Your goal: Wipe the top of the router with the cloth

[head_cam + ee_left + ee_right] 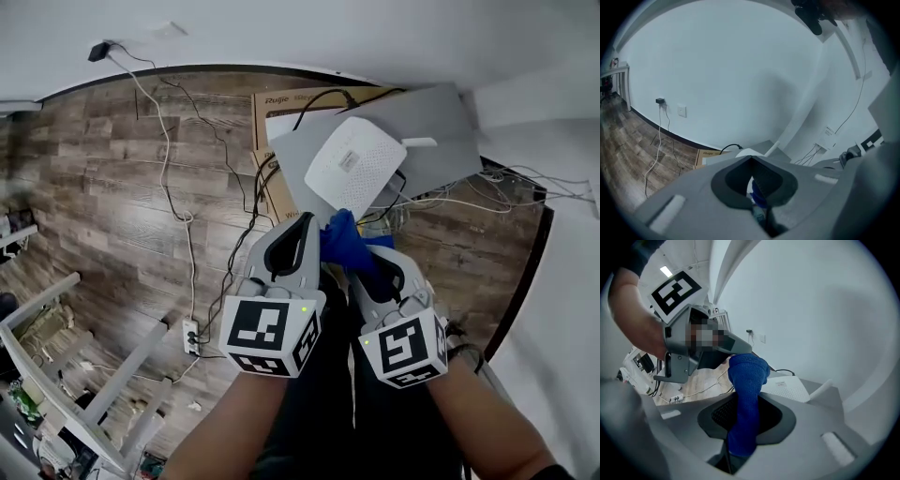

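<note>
The white router (354,164) lies on a grey slab (450,122) just beyond both grippers; it also shows as the router (790,387) past the right jaws and as a white sliver of router (746,153) over the left jaws. A blue cloth (343,242) hangs bunched between the two grippers. My right gripper (373,267) is shut on the cloth (745,394), which stands up out of its jaws. My left gripper (307,234) has its jaws together, with a bit of blue cloth (758,196) pinched between them. The cloth is held off the router, not touching it.
A brown cardboard box (281,103) lies under the grey slab. Cables (178,187) run over the wooden floor to a power strip (190,336). More wires (497,187) trail at the right by the white wall. A white rack (66,375) stands at the lower left.
</note>
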Tool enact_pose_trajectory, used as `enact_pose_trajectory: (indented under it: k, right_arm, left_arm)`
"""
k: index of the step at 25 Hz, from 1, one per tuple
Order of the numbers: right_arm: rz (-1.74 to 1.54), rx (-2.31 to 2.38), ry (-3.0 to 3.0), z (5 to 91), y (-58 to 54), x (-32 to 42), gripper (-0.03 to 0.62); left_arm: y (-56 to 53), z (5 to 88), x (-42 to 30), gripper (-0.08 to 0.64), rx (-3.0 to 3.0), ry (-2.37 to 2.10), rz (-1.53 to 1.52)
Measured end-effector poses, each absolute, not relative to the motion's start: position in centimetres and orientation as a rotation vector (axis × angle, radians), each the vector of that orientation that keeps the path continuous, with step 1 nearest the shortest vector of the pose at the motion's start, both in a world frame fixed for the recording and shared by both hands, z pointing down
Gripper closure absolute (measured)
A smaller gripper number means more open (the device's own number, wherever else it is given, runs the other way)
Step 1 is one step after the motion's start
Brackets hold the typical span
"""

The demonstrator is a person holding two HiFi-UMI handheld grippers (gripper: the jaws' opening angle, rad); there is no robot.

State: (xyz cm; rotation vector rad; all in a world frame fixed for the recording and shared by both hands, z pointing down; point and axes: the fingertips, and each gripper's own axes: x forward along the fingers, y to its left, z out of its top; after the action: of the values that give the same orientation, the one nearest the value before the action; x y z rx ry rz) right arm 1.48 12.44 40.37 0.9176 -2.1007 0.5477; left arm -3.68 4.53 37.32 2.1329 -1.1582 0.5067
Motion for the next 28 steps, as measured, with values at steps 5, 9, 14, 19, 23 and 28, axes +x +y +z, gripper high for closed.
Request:
enact_pose_trajectory:
  k: [5,9,14,19,23,28]
  right_arm:
    - [0.567,0.99,-2.116,38.0,10.3,4.7,0.479]
    - [0.567,1.021,-2.11,38.6,7.2,8.3,0.479]
    - [0.548,0.962,-2.09,42.4,4.0,11.9,0.479]
    - [0.529,0.882,-2.07,46.7,1.3,13.9,0.479]
    - [0.521,0.833,-2.066,49.0,0.4,14.9,0.479]
    - [0.513,0.853,-2.067,49.7,-0.8,16.9,0.479]
  left_arm:
    - [2.0,35.7,-0.4,0.56,2.166,-1.151,0.5]
    - [-0.5,35.1,2.3,0.56,2.159,-1.156,0.461]
    - [-3.0,36.1,5.5,0.56,2.137,-1.167,0.462]
    - [-5.3,38.3,7.5,0.56,2.092,-1.2,0.451]
    - [-6.0,40.0,8.8,0.56,2.027,-1.201,0.438]
    - [-6.5,40.9,10.6,0.56,2.012,-1.187,0.43]
